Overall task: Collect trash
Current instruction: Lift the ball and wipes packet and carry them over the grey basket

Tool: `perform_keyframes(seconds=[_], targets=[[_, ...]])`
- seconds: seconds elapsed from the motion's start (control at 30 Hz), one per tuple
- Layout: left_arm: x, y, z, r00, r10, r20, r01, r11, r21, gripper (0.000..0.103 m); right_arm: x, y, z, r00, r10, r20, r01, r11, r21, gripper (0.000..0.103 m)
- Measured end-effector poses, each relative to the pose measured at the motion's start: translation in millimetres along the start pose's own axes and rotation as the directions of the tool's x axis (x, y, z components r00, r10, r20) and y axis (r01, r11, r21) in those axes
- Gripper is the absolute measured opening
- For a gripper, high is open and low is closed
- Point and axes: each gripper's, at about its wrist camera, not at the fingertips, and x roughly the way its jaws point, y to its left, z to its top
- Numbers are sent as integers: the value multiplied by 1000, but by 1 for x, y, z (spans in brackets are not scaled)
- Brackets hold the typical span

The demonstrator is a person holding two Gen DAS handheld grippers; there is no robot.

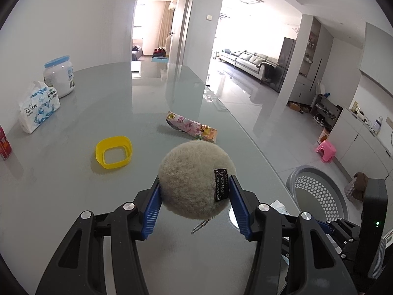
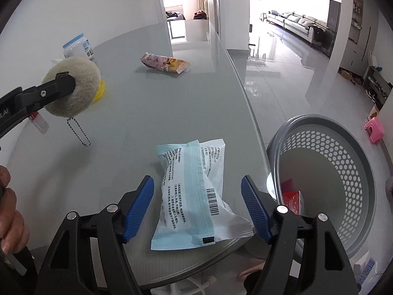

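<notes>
A white and blue wrapper [image 2: 196, 194] is lying on the counter [image 2: 152, 113] near its edge, between the wide-open right hand-held gripper [image 2: 197, 206], untouched. The left hand-held gripper [image 1: 195, 196] is clamping a fluffy ball [image 1: 194, 179]. A basket [image 2: 326, 179] is standing beside the counter.

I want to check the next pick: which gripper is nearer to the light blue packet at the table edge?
Right. The right gripper stands open astride the light blue packet, pads apart from it. The left gripper is farther along the table, shut on the plush ball.

The fluffy ball [image 2: 73, 88] hides most of the yellow ring [image 2: 100, 91].
</notes>
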Motion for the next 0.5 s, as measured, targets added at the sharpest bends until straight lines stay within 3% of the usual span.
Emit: perform_keyframes(seconds=[0.1,0.17,0.5], targets=[[0,2,-1,1000,1,-4,-1,1000,-2,51,6,3,0,1000,-6,-9,6,1000,-2,67],[1,3,-1,1000,2,-8,-2,1000,-3,51,10,4,0,1000,-1,-18,1,1000,-5,51],[8,-24,-4,999,-21,-40,23,999,45,51,-13,-24,-8,997,27,76,-33,996,78,44]])
